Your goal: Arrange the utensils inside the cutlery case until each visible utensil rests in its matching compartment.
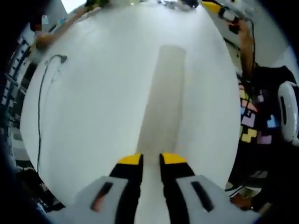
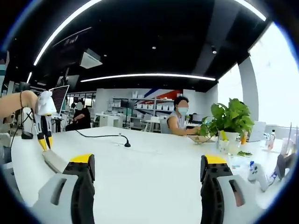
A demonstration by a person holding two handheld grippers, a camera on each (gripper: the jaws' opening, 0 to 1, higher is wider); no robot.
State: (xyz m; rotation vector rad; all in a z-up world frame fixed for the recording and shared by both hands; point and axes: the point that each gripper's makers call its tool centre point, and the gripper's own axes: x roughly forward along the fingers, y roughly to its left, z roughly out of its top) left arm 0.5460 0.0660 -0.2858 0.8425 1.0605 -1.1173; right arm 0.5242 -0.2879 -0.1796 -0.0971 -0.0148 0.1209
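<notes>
A long, pale, translucent cutlery case (image 1: 163, 102) lies lengthwise on the white table (image 1: 93, 116). My left gripper (image 1: 152, 159) points down at the case's near end, its yellow-tipped jaws a narrow gap apart and closed on that end. In the right gripper view the left gripper (image 2: 45, 143) hangs tips-down at the far left, held by a hand, with the case (image 2: 55, 162) running out below it. My right gripper (image 2: 148, 161) is held level over the table (image 2: 154, 186), jaws wide apart with nothing between them. No utensils can be made out.
A black cable (image 1: 39, 116) curves along the table's left side and ends in a small puck (image 2: 126, 144). A potted plant (image 2: 229, 119), cups and bottles (image 2: 271, 140) stand at the right. A person (image 2: 180, 119) sits at the far edge.
</notes>
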